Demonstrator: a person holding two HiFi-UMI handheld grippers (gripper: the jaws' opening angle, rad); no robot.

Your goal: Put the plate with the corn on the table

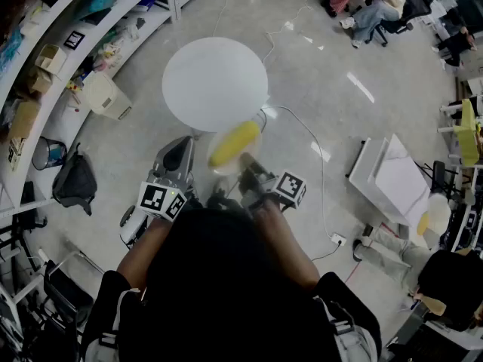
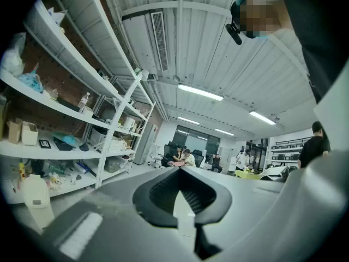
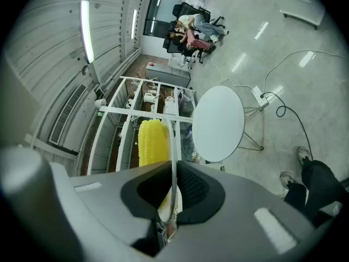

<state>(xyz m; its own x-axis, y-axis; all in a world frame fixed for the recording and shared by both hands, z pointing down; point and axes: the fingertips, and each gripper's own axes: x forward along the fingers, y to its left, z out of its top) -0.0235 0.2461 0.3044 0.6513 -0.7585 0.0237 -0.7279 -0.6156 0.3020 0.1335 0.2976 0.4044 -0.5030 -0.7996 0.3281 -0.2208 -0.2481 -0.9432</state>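
Observation:
A clear plate (image 1: 223, 169) carrying a yellow corn cob (image 1: 234, 143) hangs in the air just short of the round white table (image 1: 215, 81). My right gripper (image 1: 247, 164) is shut on the plate's near rim. In the right gripper view the plate's rim (image 3: 173, 157) runs edge-on between the black pads of the right gripper (image 3: 172, 192), the corn cob (image 3: 152, 141) stands to its left, and the table (image 3: 218, 124) lies ahead. My left gripper (image 1: 177, 155) sits left of the plate, holding nothing. In its own view the left gripper (image 2: 182, 192) is shut and points level across the room.
White shelving (image 1: 45, 51) with boxes lines the left side, with a white bin (image 1: 106, 96) and a black bag (image 1: 75, 183) on the floor before it. A cable (image 1: 317, 149) runs over the floor right of the table. Seated people (image 1: 370, 6) are far back right.

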